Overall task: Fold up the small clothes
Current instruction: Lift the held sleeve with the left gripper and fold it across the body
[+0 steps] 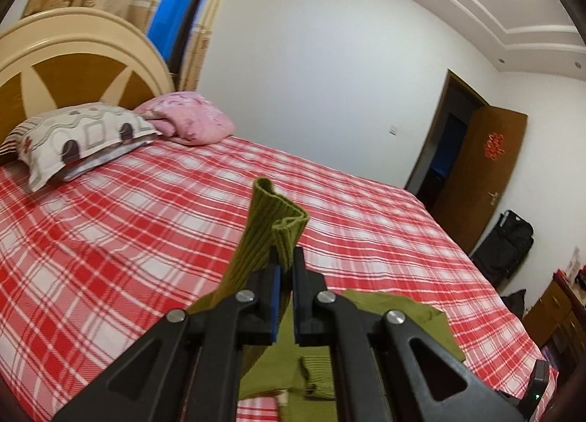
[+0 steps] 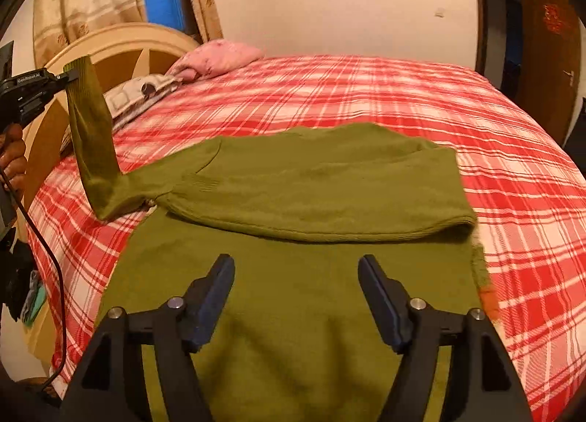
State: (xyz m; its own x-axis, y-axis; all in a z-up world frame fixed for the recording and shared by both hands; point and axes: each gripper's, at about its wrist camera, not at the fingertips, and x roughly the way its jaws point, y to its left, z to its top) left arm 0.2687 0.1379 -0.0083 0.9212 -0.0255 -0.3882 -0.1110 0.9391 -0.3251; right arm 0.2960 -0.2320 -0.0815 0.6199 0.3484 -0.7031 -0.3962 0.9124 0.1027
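Your left gripper (image 2: 71, 74), upper left, pinches the sleeve cuff (image 1: 282, 217) of the green sweater (image 2: 293, 180). Your right gripper (image 2: 296, 275) stands wide and empty. Next, I think, lay the sleeve across the body.

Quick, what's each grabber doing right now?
Left gripper: shut on the green sweater's sleeve cuff.
Right gripper: open, holding nothing, above the sweater.

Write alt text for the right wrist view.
An olive sweater lies partly folded on a red plaid bed, the open right gripper above it. At left, the left gripper holds one sleeve up by its cuff.
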